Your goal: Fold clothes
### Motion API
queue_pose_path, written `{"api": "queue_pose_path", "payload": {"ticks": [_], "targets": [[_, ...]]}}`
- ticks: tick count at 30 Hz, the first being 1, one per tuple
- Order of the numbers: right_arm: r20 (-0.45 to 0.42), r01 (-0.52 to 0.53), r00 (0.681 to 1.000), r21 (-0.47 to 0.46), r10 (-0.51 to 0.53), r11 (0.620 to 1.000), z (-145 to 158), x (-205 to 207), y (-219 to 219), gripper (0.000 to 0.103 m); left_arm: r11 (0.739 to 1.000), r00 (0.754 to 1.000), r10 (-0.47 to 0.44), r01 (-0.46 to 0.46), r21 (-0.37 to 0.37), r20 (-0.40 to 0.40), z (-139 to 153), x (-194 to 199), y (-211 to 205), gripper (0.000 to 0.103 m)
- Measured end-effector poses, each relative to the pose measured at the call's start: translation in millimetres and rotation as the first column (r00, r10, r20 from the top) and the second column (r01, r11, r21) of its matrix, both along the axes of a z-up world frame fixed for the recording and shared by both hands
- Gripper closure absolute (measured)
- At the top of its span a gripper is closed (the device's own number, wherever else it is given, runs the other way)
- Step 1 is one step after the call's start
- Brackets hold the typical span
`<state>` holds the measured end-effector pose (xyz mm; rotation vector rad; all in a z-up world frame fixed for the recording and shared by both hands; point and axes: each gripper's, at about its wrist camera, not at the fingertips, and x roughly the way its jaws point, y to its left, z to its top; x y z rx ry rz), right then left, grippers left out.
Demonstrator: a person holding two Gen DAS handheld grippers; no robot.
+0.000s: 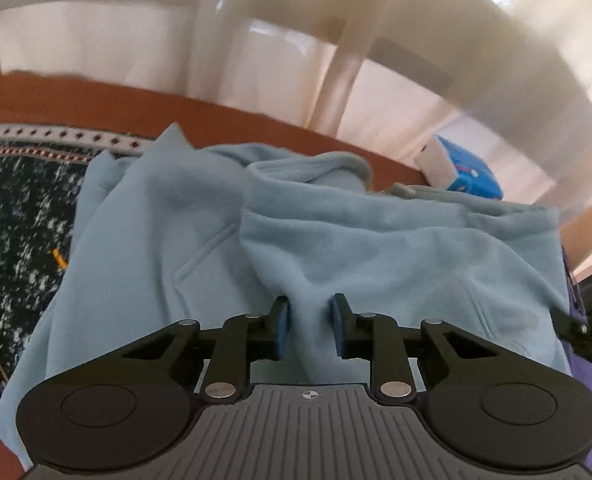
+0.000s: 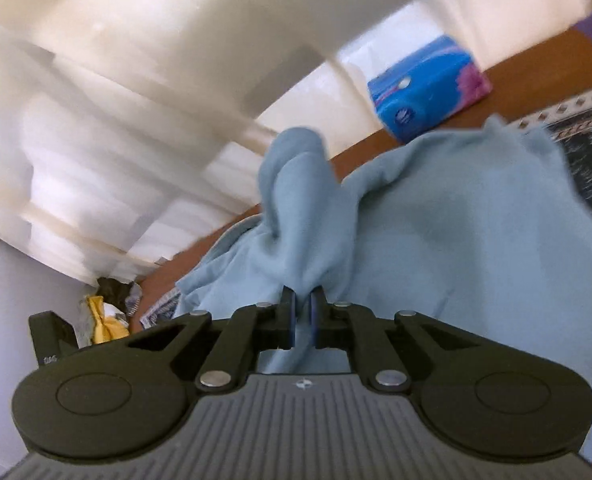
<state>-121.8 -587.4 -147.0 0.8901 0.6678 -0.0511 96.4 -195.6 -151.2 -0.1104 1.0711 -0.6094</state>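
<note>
- Brown worktop, bare along its far edge.
- Dark patterned cloth lying on the worktop.
- Blue tissue pack on the worktop's far edge.
- Yellow crumpled thing beyond the worktop.

One light-blue hoodie, one blue tissue pack, one patterned rug.
</note>
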Motion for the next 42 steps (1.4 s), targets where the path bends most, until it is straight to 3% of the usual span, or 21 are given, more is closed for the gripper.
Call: {"api": "queue_pose_path", "payload": {"ticks": [5, 8, 9, 11, 14, 17, 20, 23, 26, 29, 31, 33, 37, 40, 42], "targets": [[-0.155, -0.004, 0.988, -0.028, -0.001, 1.0, -42.6, -1.6, -2.0, 0.095, 1.0, 1.0, 0.012, -0.012, 0.014, -0.004, -14.7, -3.5, 5.1, 0.071], [-0.137, 0.023, 0.99, -0.018, -0.025, 1.0, -42.9, -3.6, -2.2, 0.086, 0.999, 0.999, 0.035, -0.035, 0.005, 0.035, 5.7, -6.8, 17.2, 0.05], [-0.12, 0.026, 0.992, -0.046, -0.031, 0.999, -35.2, -6.5, -0.7, 0.072, 0.999, 0.997, 0.043, -0.043, 0.001, 0.056, 15.8, -9.0, 21.9, 0.051], [-0.062, 0.029, 0.997, -0.168, -0.04, 0.985, -8.6, -15.4, 7.7, 0.068, 0.999, 0.994, 0.025, -0.022, -0.036, 0.104, 38.3, -13.8, 24.1, 0.05], [0.046, 0.003, 0.999, -0.318, 0.012, 0.948, 27.0, -13.9, 23.4, 0.067, 0.99, 0.986, -0.1, 0.112, -0.08, 0.135, 56.2, -24.0, 0.9, 0.048], [0.074, -0.093, 0.988, -0.405, 0.134, 0.91, 39.4, 11.0, 39.0, 0.067, 0.959, 0.955, -0.257, 0.27, -0.082, 0.145, 55.9, -44.9, -34.1, 0.045], [0.03, -0.144, 0.984, -0.46, 0.178, 0.876, 31.0, 42.6, 42.3, 0.067, 0.916, 0.91, -0.394, 0.4, -0.025, 0.13, 39.9, -69.8, -62.7, 0.044], [-0.053, -0.173, 0.984, -0.475, 0.168, 0.863, 11.2, 68.4, 33.3, 0.068, 0.886, 0.876, -0.463, 0.46, 0.058, 0.134, 16.8, -89.6, -71.9, 0.044], [-0.12, -0.181, 0.983, -0.46, 0.141, 0.869, -12.7, 88.6, 24.0, 0.075, 0.89, 0.878, -0.456, 0.452, 0.062, 0.148, -4.4, -97.3, -67.5, 0.044], [-0.138, -0.159, 0.984, -0.393, 0.113, 0.906, -26.5, 93.1, 16.3, 0.074, 0.905, 0.895, -0.425, 0.425, 0.033, 0.133, -0.2, -93.8, -62.7, 0.041], [-0.103, -0.154, 0.987, -0.414, 0.122, 0.897, -11.4, 83.7, 22.6, 0.07, 0.917, 0.911, -0.394, 0.399, -0.011, 0.123, 13.6, -89.3, -55.7, 0.04], [-0.068, -0.148, 0.989, -0.434, 0.131, 0.888, 3.7, 74.4, 28.9, 0.06, 0.929, 0.924, -0.351, 0.364, -0.069, 0.154, 30.8, -81.5, -45.1, 0.03], [0.01, -0.162, 0.982, -0.482, 0.19, 0.861, 28.9, 52.4, 49.7, 0.055, 0.971, 0.96, -0.202, 0.221, -0.087, 0.192, 35.9, -44.1, -35.1, 0.026], [-0.01, -0.222, 0.967, -0.522, 0.255, 0.823, 23.9, 41.4, 70.7, 0.053, 0.988, 0.978, -0.136, 0.147, -0.055, 0.161, 16.5, -18.3, -37.2, 0.026], [-0.057, -0.273, 0.954, -0.572, 0.295, 0.773, 12.8, 36.3, 87.5, 0.042, 0.988, 0.978, -0.154, 0.157, -0.005, 0.142, -2.1, -10.4, -47.1, 0.026]]}}
